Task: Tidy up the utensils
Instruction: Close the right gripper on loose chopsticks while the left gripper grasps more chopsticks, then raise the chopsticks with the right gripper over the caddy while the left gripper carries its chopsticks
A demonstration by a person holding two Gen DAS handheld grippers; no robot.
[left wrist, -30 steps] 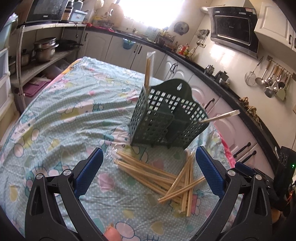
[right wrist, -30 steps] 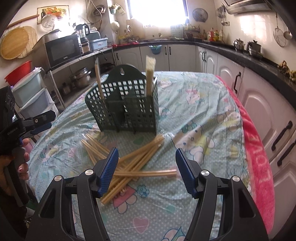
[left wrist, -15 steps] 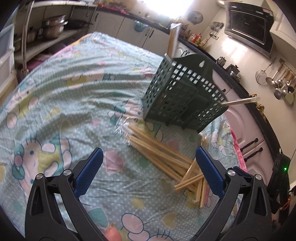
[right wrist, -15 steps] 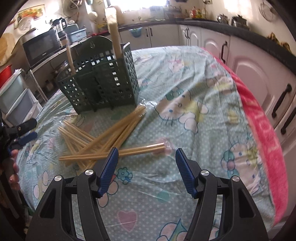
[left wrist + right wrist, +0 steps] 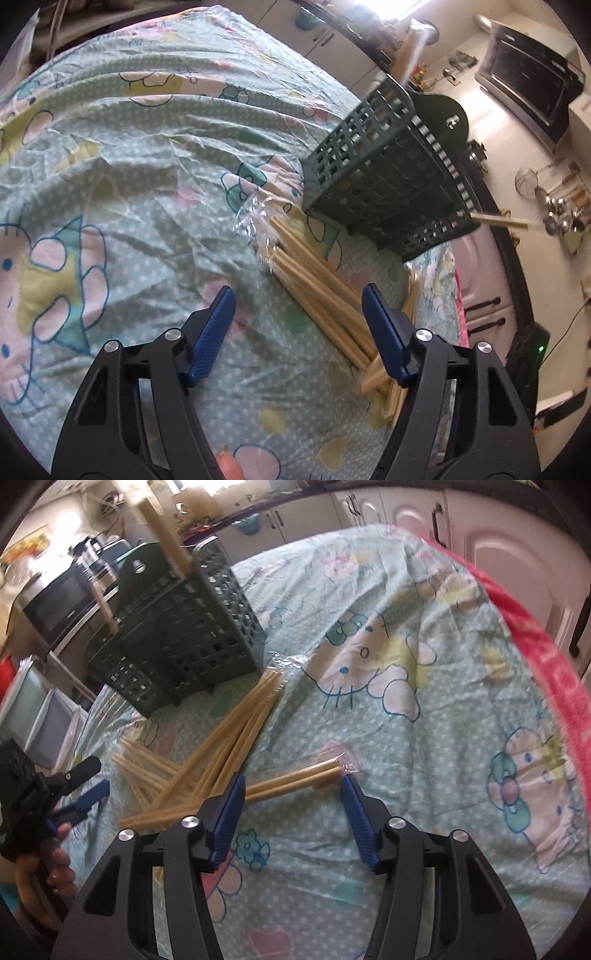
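A dark green perforated utensil basket (image 5: 384, 177) (image 5: 177, 642) stands on the table and holds wrapped chopstick pairs (image 5: 166, 531) upright. Several plastic-wrapped chopstick pairs (image 5: 317, 291) (image 5: 221, 738) lie scattered on the cloth in front of it. My left gripper (image 5: 297, 306) is open and empty, low over the near end of one bundle. My right gripper (image 5: 291, 786) is open and empty, its fingers either side of one wrapped pair (image 5: 295, 779) lying crosswise. The left gripper also shows in the right wrist view (image 5: 81, 790).
The table is covered by a turquoise cartoon-print cloth (image 5: 406, 664) with a pink edge (image 5: 546, 657). White cabinets (image 5: 498, 554) and a dark countertop line the far side. A shelf with a microwave (image 5: 62, 602) and storage drawers (image 5: 33, 716) stands at the left.
Both grippers have dropped lower and closer to the scattered chopsticks. The right gripper now straddles the crosswise wrapped pair. Both stay open.
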